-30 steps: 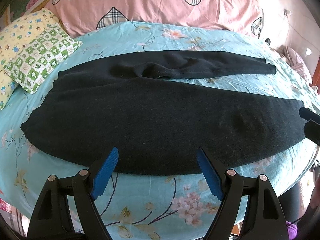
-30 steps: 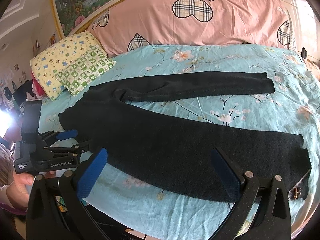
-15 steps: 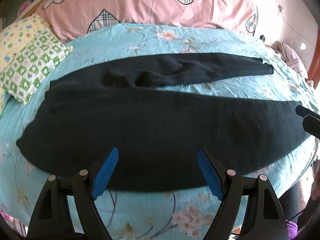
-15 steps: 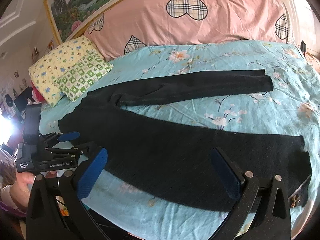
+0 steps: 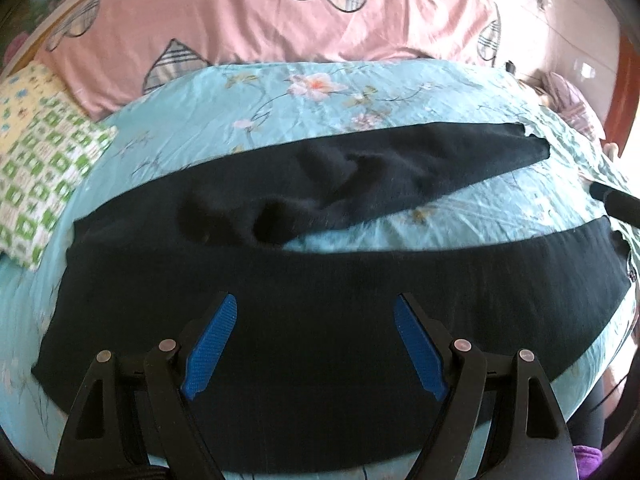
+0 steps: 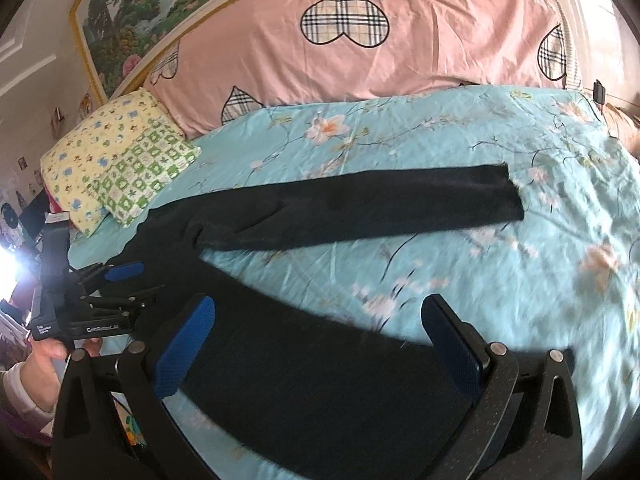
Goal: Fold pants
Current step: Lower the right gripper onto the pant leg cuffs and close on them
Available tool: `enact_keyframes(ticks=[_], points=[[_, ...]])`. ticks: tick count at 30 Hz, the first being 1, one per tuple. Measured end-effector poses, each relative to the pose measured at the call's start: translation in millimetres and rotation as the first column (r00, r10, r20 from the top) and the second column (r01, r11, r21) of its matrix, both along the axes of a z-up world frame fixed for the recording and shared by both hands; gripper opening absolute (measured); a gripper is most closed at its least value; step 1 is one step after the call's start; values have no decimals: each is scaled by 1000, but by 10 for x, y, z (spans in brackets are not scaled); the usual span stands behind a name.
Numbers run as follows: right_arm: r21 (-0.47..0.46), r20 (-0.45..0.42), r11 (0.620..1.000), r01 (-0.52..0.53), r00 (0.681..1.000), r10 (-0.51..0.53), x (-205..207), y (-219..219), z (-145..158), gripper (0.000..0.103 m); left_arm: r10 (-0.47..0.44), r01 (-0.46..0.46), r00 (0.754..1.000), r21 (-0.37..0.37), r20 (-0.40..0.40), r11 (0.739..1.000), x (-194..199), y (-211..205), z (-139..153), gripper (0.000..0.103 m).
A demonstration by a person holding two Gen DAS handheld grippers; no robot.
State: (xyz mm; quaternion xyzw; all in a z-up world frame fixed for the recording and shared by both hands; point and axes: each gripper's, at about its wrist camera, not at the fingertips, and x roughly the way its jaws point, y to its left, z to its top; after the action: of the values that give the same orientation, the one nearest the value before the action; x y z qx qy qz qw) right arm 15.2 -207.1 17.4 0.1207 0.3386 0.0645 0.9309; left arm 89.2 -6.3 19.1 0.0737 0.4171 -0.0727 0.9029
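Black pants (image 5: pixel 320 304) lie spread flat on the bed, legs apart in a V, waist at the left, cuffs at the right. They also show in the right wrist view (image 6: pixel 320 368). My left gripper (image 5: pixel 314 346) is open and empty, low over the near leg close to the waist. It also shows in the right wrist view (image 6: pixel 120 280) at the left, held by a hand. My right gripper (image 6: pixel 316 344) is open and empty, low over the near leg toward its cuff. Its tip shows in the left wrist view (image 5: pixel 616 204) at the far right.
The bed has a light blue floral sheet (image 6: pixel 440 140). A pink quilt with plaid hearts (image 6: pixel 360 40) lies along the far side. Two patterned pillows (image 6: pixel 120 160) sit at the far left. The near bed edge runs under both grippers.
Both grippers have moved forward and down toward the near pant leg, which now fills more of each view. The pants have not moved.
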Motion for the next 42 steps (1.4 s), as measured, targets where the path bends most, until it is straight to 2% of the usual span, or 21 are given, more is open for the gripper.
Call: enact_keyframes(ticks=[12, 21, 26, 28, 34, 37, 39, 41, 42], points=[[95, -43, 993, 66, 997, -62, 655, -734, 96, 101, -102, 101, 994, -18, -35, 995, 874, -77, 162, 82], [44, -55, 994, 95, 994, -93, 999, -1028, 116, 96, -176, 175, 981, -26, -78, 984, 1429, -235, 143, 82], [17, -62, 992, 123, 991, -122, 1182, -1223, 98, 91, -243, 241, 964, -37, -108, 970, 1738, -361, 93, 82], [2, -74, 991, 135, 988, -135, 1281, -1315, 70, 85, -278, 275, 954, -37, -116, 961, 1882, -427, 70, 81], [5, -143, 989, 146, 979, -144, 1572, -1546, -51, 83, -394, 394, 908, -30, -144, 919, 2275, -642, -48, 81], [-3, -174, 991, 137, 975, -136, 1677, -1603, -101, 83, -443, 443, 879, -39, -176, 896, 2436, -737, -153, 81], [6, -188, 992, 129, 974, -125, 1712, -1627, -128, 83, -498, 499, 843, -48, -206, 865, 2519, -798, -257, 81], [18, -203, 993, 116, 973, -110, 1755, -1656, -178, 83, -496, 507, 831, -23, -250, 861, 2615, -850, -396, 82], [22, -210, 994, 111, 972, -103, 1772, -1667, -197, 78, -501, 511, 821, -36, -273, 859, 2660, -863, -451, 82]])
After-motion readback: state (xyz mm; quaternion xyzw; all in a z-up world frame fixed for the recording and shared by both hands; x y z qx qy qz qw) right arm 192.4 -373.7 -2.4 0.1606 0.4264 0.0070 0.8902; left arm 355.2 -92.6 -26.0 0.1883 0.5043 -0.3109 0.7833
